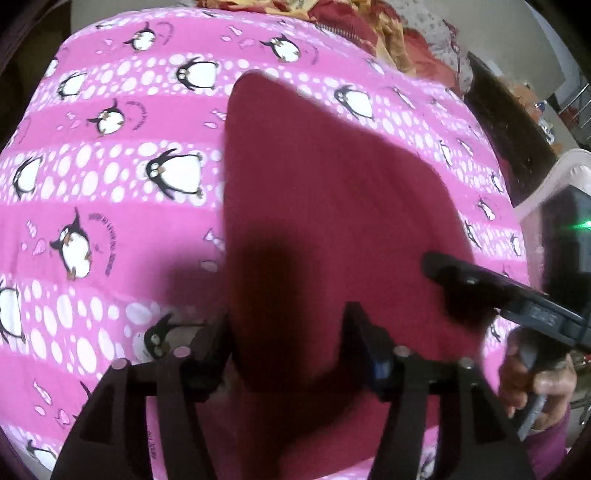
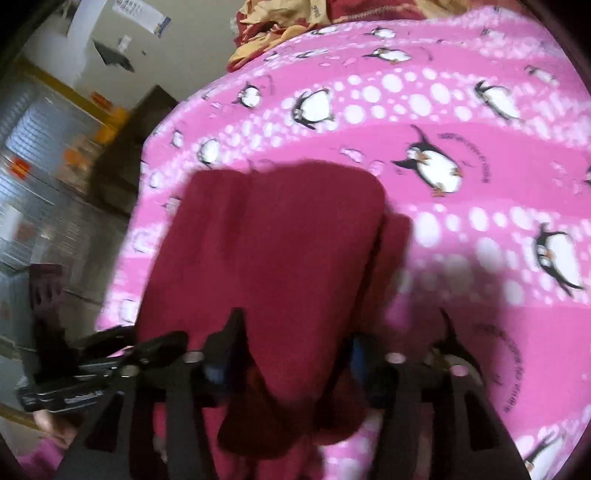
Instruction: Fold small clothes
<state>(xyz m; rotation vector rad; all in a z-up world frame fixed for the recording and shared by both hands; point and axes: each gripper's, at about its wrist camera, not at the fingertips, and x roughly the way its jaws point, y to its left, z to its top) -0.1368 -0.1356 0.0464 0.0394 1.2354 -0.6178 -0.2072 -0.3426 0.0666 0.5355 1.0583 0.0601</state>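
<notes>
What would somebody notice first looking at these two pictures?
The bright pink penguin-print sheet fills almost the whole view in both cameras. In the middle of it lies a dark red cloth, with its near end between the fingers of the left gripper and of the right gripper. At the far edge of the sheet sits a heap of red and yellow clothes.

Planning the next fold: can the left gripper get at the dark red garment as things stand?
Probably yes. The dark red garment lies flat on the penguin sheet, running between the left gripper's spread fingers. The right gripper sits off to the side, not blocking.
</notes>
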